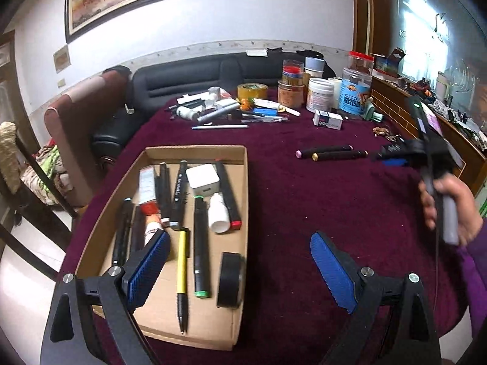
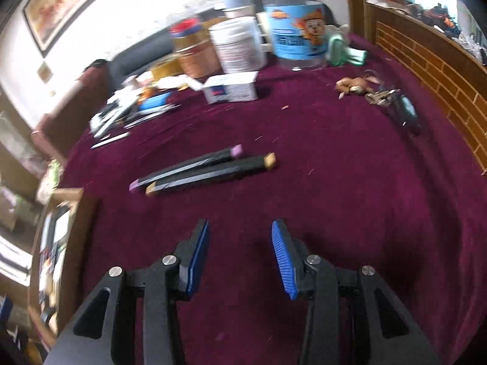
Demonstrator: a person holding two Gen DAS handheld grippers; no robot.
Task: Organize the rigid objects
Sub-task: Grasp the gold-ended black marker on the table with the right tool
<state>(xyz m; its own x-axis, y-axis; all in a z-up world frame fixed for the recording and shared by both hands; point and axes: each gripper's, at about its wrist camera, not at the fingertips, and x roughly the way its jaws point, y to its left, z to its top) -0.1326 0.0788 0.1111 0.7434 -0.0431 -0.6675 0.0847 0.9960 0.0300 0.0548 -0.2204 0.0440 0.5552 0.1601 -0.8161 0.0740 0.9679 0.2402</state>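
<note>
A shallow cardboard box [image 1: 245, 164] lies on the maroon cloth. It holds several black markers, a yellow pen [image 1: 182, 270], a white charger cube [image 1: 202, 180], a small white bottle [image 1: 218, 214] and a black tape roll [image 1: 230, 279]. My left gripper [image 1: 240, 240] stands wide open over the box's right side, nothing between its pads. Two black markers, one pink-capped [image 2: 185, 167] and one yellow-capped [image 2: 210, 176], lie side by side on the cloth, also seen as a pair of markers [image 1: 331, 153]. My right gripper [image 2: 240, 225] hovers short of them, partly open and empty. A hand [image 1: 450, 203] holds it.
The table's far side is crowded with jars [image 1: 356, 91], a white tub [image 1: 319, 94], a tape roll [image 1: 252, 91], a small white box [image 2: 231, 89] and loose pens. Keys with a trinket [image 2: 365, 86] lie near a wooden sideboard [image 2: 426, 70]. A sofa and a chair stand behind.
</note>
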